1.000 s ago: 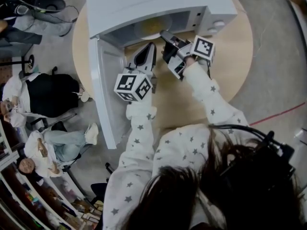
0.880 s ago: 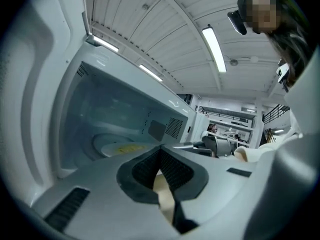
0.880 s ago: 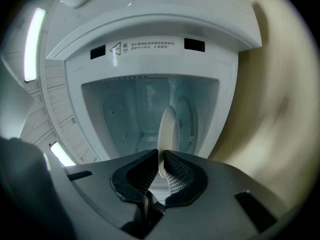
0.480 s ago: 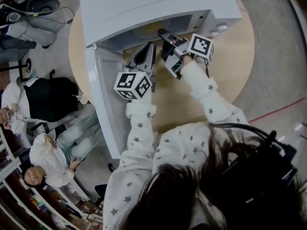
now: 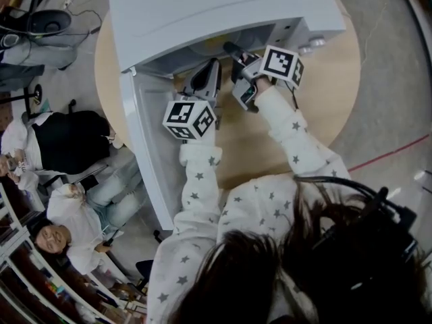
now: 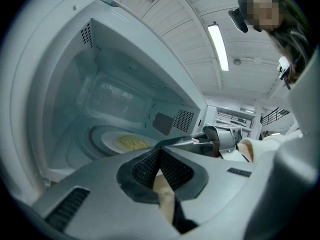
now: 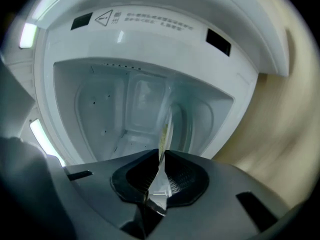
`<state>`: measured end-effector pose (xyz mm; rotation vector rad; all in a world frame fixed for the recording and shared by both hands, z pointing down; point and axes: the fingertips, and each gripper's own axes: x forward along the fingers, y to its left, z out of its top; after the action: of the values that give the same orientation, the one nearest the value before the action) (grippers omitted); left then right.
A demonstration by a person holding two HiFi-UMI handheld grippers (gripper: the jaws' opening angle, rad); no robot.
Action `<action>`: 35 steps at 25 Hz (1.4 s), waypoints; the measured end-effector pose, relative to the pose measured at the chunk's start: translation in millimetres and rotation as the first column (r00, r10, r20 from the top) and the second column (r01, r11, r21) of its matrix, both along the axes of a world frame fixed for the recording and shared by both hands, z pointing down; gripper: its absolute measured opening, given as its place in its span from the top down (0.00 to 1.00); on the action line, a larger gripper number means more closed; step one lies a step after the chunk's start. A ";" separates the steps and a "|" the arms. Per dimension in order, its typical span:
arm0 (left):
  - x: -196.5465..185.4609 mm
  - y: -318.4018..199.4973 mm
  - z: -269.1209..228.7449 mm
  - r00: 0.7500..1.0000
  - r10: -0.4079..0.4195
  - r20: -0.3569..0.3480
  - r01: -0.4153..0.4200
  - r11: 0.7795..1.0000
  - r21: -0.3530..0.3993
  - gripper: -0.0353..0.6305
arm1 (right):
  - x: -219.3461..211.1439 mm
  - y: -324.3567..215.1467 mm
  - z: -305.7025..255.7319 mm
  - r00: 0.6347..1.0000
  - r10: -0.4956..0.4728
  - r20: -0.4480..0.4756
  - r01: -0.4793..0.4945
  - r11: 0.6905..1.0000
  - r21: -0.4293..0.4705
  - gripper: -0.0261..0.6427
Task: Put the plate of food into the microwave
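While my right gripper (image 5: 233, 48) is at the mouth of the open microwave (image 5: 216, 5), its jaws are clamped on the rim of the plate of yellow food (image 6: 127, 143), which is inside the cavity. My left gripper (image 5: 208, 73) hovers beside it above the bench (image 5: 324, 100), jaws pressed together on nothing.
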<state>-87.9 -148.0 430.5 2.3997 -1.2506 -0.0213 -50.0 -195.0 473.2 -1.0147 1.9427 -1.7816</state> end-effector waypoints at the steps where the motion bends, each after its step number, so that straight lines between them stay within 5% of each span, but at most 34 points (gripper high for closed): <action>1: 0.4 0.1 0.0 1.000 0.003 0.001 -0.003 1.000 0.000 0.95 | -0.8 0.3 0.0 0.999 -0.021 -0.032 0.021 1.000 0.008 0.92; 8: 1.5 -0.1 0.7 1.000 0.014 0.000 -0.014 1.000 0.000 0.94 | -11.6 7.9 7.7 0.978 -0.169 -0.120 0.165 0.985 -0.042 0.86; 21: 11.5 0.8 11.4 0.999 0.044 0.013 -0.044 0.999 -0.029 0.94 | -4.7 18.0 19.6 0.987 -0.154 -0.041 0.148 0.981 -0.125 0.86; 30: 22.9 15.3 0.3 0.998 0.065 0.013 -0.065 0.998 -0.024 0.94 | 6.1 36.0 -1.8 0.983 -0.184 0.018 0.184 0.981 -0.061 0.86; 32: 24.1 17.2 -0.2 0.998 0.067 0.013 -0.067 0.998 -0.020 0.94 | 8.1 37.4 -4.1 0.983 -0.184 0.013 0.185 0.982 -0.044 0.95; 35: 26.1 17.8 -4.1 0.997 0.070 0.016 -0.070 0.997 -0.009 0.94 | 9.4 37.1 -10.1 0.982 -0.187 0.030 0.187 0.982 -0.023 0.95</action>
<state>-61.8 -130.2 426.4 2.4401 -1.1703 0.0244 -40.6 -157.9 463.2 -0.8341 2.0629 -1.9126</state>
